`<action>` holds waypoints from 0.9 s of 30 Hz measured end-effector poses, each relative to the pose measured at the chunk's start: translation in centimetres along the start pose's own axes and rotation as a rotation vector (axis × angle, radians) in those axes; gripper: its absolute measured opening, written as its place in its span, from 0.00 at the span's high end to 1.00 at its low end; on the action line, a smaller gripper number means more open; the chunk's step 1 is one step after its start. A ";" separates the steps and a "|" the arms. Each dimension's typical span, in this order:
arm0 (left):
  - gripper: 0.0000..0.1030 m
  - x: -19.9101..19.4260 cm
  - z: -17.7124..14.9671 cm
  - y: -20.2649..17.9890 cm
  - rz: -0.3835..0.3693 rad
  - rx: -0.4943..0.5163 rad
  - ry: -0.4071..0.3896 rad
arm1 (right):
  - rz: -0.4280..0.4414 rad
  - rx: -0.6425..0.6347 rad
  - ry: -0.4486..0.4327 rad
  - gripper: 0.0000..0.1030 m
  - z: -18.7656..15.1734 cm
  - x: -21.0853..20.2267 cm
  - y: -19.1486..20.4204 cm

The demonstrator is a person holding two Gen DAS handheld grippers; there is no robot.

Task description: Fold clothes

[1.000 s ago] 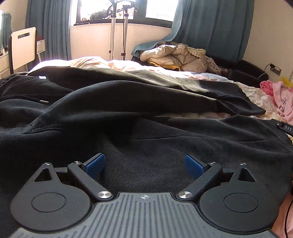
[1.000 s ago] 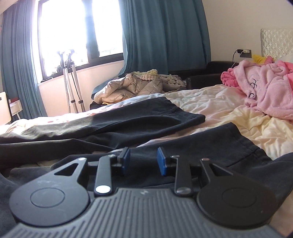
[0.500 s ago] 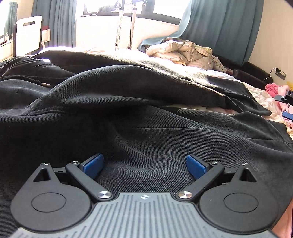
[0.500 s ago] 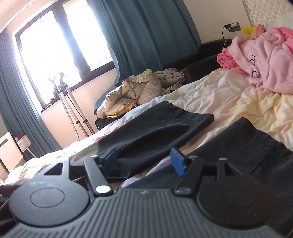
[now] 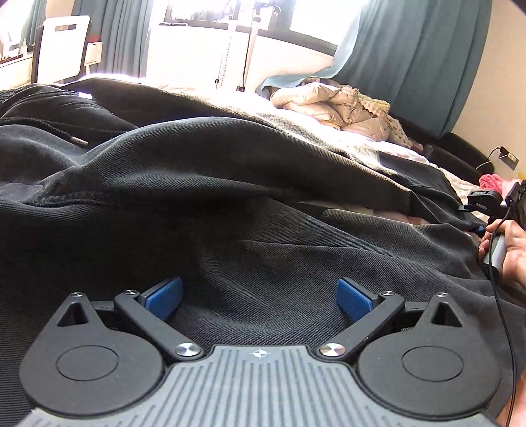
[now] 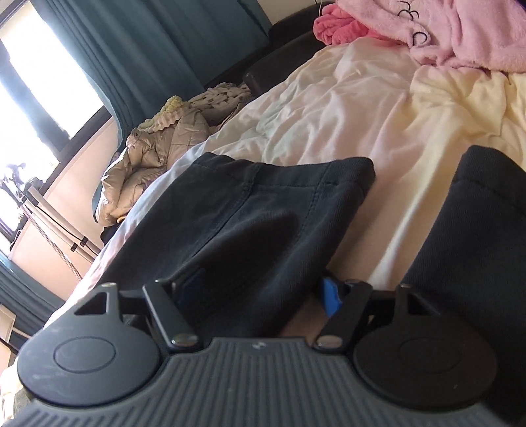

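Observation:
A pair of black trousers [image 5: 230, 203] lies spread over the bed. My left gripper [image 5: 259, 297] is open, low over the upper part of the trousers near the waist and drawstring [image 5: 74, 140]. My right gripper [image 6: 263, 292] is open, with its blue pads on either side of the far trouser leg's hem end [image 6: 269, 210]; the cloth lies between the jaws, ungripped. The other leg [image 6: 476, 249] lies to the right. The right gripper and the hand that holds it also show at the right edge of the left wrist view [image 5: 486, 203].
Cream bedding [image 6: 378, 108] lies under the trousers. A pink fleece garment [image 6: 460, 29] is at the bed's head. A beige quilted jacket [image 5: 335, 101] lies by teal curtains [image 5: 420, 56]. A white chair [image 5: 62, 49] and a stand [image 5: 243, 49] stand by the window.
My right gripper opened and moved forward and down, so that the far leg's hem lies between its jaws. My left gripper stayed open and tilted lower over the trousers.

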State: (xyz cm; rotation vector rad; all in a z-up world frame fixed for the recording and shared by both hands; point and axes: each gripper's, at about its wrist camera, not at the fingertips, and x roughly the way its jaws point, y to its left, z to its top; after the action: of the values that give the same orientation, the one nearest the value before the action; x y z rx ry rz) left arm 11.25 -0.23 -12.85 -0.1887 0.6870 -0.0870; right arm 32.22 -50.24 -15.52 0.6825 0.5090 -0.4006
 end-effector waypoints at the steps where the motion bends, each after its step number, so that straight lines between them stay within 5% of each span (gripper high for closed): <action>1: 0.03 0.0 0.1 0.0 -0.003 -0.006 -0.002 | -0.033 -0.030 -0.017 0.82 0.3 0.0 0.5; 2: 0.03 0.0 0.2 0.1 -0.011 -0.013 -0.005 | -0.048 -0.049 -0.036 0.94 0.7 -0.2 0.8; 12: 0.03 -1.8 0.8 0.6 -0.093 -0.058 -0.027 | -0.007 -0.090 -0.298 0.97 5.5 -7.4 1.3; 18: 0.03 -2.7 0.6 0.2 -0.088 -0.020 -0.034 | -0.109 -0.112 -0.136 0.92 3.1 -5.0 -3.4; 21: 0.03 -2.7 0.7 0.0 -0.076 -0.010 -0.044 | -0.132 -0.094 -0.084 0.80 1.8 -4.4 -4.9; 23: 0.03 -2.5 0.9 -0.3 -0.059 0.026 -0.050 | -0.125 -0.100 -0.068 0.58 1.5 -5.0 -5.1; 27: 0.03 -2.2 1.5 -0.5 -0.014 0.054 -0.048 | -0.103 -0.140 -0.081 0.56 0.9 -8.3 -4.1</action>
State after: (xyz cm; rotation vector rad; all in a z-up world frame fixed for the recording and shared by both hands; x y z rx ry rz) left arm 10.51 -0.14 -10.20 -0.1435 0.6349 -0.1144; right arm 23.77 -52.21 -12.27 0.5040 0.4912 -0.4823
